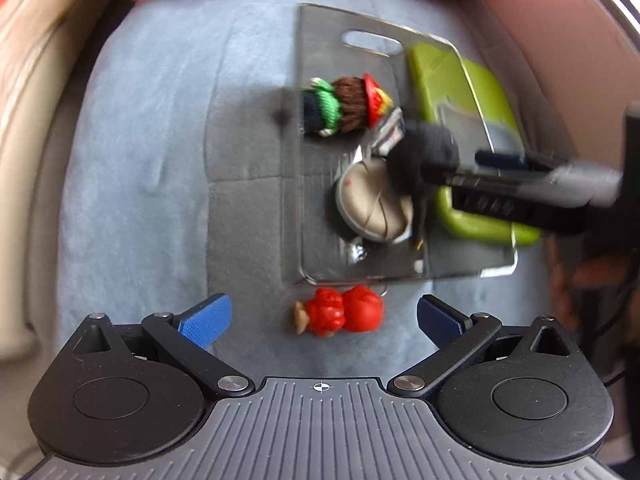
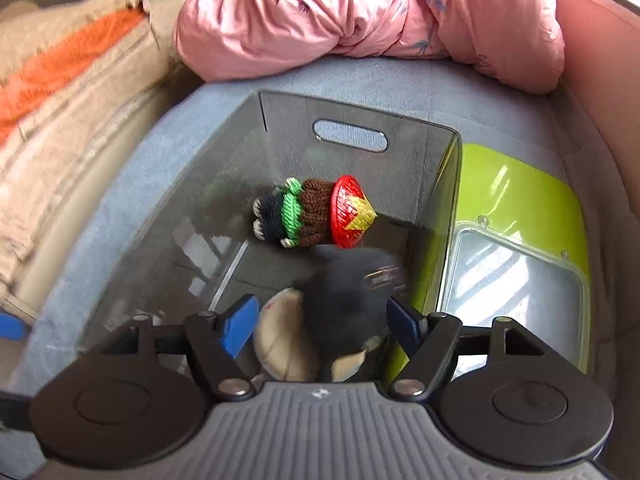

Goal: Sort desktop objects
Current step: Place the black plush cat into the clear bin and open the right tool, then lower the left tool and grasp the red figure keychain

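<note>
The right gripper [image 2: 318,322] hangs inside the clear bin [image 2: 400,120], its fingers spread around a dark fuzzy toy [image 2: 340,304] that is too blurred to show whether the pads touch it. A knitted doll [image 2: 312,212] lies at the bin's middle, and a round beige disc [image 2: 280,344] lies beside the toy. The left gripper [image 1: 324,316] is spread over a red figure [image 1: 340,312] on the blue cloth [image 1: 140,160], just outside the bin's near edge.

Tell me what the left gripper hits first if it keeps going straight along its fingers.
Most likely the small red figure lying on the blue cloth, just ahead between the open left gripper fingertips. The grey bin sits beyond it. Depth is hard to judge.
</note>
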